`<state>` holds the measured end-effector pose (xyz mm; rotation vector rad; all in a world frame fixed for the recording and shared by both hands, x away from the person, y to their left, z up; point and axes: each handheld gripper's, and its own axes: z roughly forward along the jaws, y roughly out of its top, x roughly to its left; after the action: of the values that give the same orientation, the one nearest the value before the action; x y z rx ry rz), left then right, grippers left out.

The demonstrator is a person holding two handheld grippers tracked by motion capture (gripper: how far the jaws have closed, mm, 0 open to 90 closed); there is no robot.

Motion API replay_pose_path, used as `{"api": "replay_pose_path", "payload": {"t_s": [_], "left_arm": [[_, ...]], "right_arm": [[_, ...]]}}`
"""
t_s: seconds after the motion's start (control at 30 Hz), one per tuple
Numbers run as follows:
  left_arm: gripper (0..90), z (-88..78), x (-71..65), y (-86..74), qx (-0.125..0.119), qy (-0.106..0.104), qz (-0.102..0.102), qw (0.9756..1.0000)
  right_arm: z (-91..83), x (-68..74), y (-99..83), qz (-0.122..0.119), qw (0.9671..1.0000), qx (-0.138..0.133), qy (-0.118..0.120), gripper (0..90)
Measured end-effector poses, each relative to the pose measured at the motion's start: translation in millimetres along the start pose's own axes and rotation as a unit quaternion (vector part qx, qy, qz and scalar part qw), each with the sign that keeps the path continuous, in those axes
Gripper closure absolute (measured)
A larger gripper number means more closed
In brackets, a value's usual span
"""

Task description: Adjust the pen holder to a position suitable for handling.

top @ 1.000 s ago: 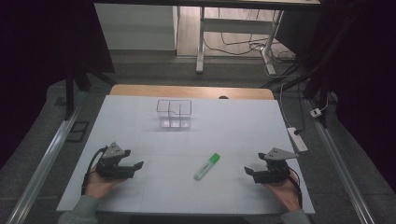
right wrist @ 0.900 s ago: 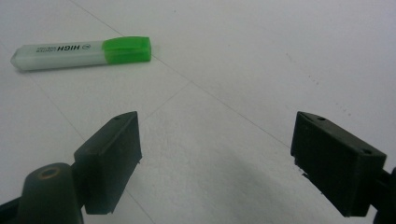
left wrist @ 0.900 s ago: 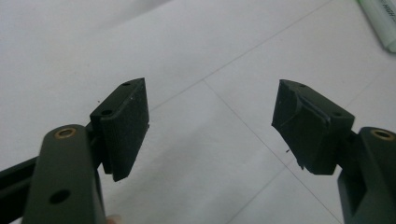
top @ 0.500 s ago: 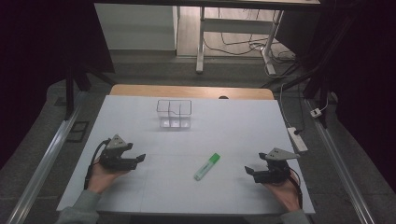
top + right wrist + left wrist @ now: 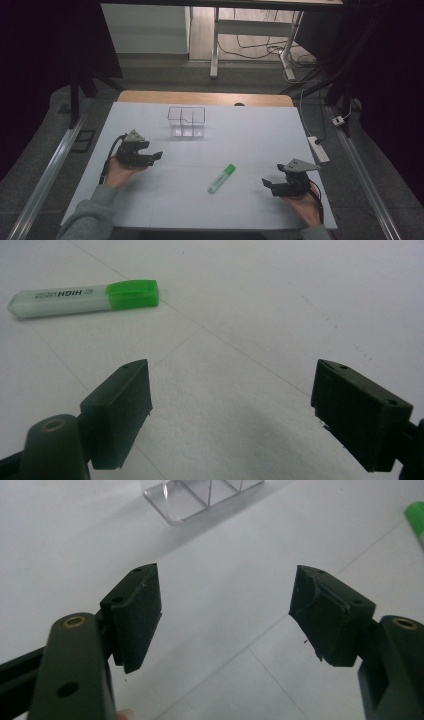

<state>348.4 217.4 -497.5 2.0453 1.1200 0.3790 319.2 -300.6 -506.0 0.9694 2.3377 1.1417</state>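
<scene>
A highlighter (image 5: 221, 178) with a green cap and pale body lies flat on the white table, between the two grippers. In the right gripper view the highlighter (image 5: 85, 297) lies at the upper left, cap to the right. My left gripper (image 5: 156, 156) is held open at the left, its jaws pointing right, empty. My left gripper (image 5: 227, 615) has bare table between its wide-apart jaws. My right gripper (image 5: 267, 183) sits open near the front right, jaws pointing left toward the highlighter. In its own view my right gripper (image 5: 230, 395) holds nothing.
A clear plastic organizer box (image 5: 186, 121) with compartments stands at the back middle of the white table sheet (image 5: 250, 130); its corner, the box (image 5: 200, 495), shows ahead of the left jaws. A power strip (image 5: 318, 148) lies off the table's right edge.
My left gripper has moved forward, away from the person and nearer the clear box. The right gripper and the highlighter have stayed put.
</scene>
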Motion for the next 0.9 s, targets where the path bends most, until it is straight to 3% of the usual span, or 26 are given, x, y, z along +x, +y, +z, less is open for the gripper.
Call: {"api": "replay_pose_path", "payload": {"t_s": [0.47,0.9], "left_arm": [[30.2,13.4,15.5,30.6,0.009,0.02,-0.004,0.9997],[30.8,30.2,27.2,39.9,0.016,0.029,-0.011,0.9994]], "right_arm": [[1.2,-0.4,-0.6,0.001,1.0,0.001,0.003,16.1],[2.5,0.0,-1.1,0.001,1.0,0.004,0.003,16.9]]}}
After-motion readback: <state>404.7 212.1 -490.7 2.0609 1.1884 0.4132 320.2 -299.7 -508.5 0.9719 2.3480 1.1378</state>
